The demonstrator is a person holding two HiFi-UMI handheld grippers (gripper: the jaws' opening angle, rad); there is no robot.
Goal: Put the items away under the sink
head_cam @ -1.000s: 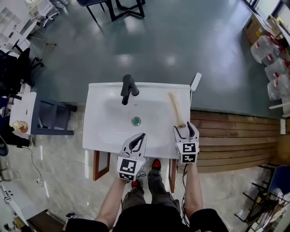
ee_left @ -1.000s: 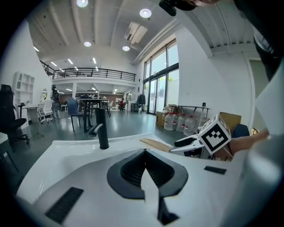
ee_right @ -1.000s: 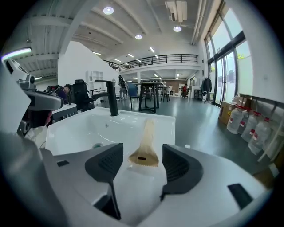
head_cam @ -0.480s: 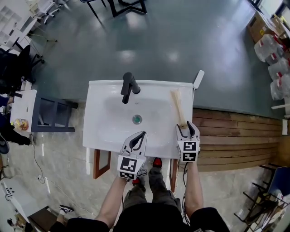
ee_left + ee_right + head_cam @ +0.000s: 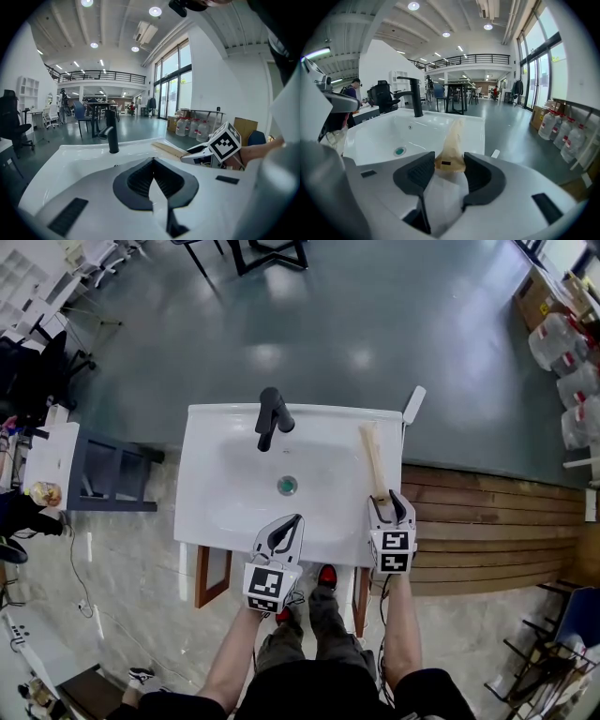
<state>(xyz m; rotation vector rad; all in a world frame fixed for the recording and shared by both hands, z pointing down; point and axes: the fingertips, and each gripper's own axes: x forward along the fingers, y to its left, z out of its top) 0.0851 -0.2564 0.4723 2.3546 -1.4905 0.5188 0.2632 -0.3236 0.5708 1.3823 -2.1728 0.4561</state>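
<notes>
A long tan wooden piece [image 5: 374, 460] lies along the right rim of the white sink [image 5: 202, 521]. Its near end [image 5: 451, 145] sits between the tips of my right gripper [image 5: 389, 504], low over that rim. The right gripper's [image 5: 449, 161] jaws have just been closing around that end, and I see no firm pinch, so they count as open. My left gripper [image 5: 284, 531] hovers over the sink's front edge, its pads [image 5: 153, 161] shut on nothing. From the left gripper view, the right gripper [image 5: 201, 152] shows beside the wooden piece.
A black faucet [image 5: 270, 418] stands at the back of the basin, with a green drain [image 5: 287, 486] in the middle. Brown cabinet door edges [image 5: 211, 577] show under the sink. A wooden platform [image 5: 487, 531] lies to the right, and water jugs [image 5: 577, 381] stand far right.
The right gripper's jaws have narrowed around the wooden piece's near end. Both hands have kept their places, and the wooden piece has not moved.
</notes>
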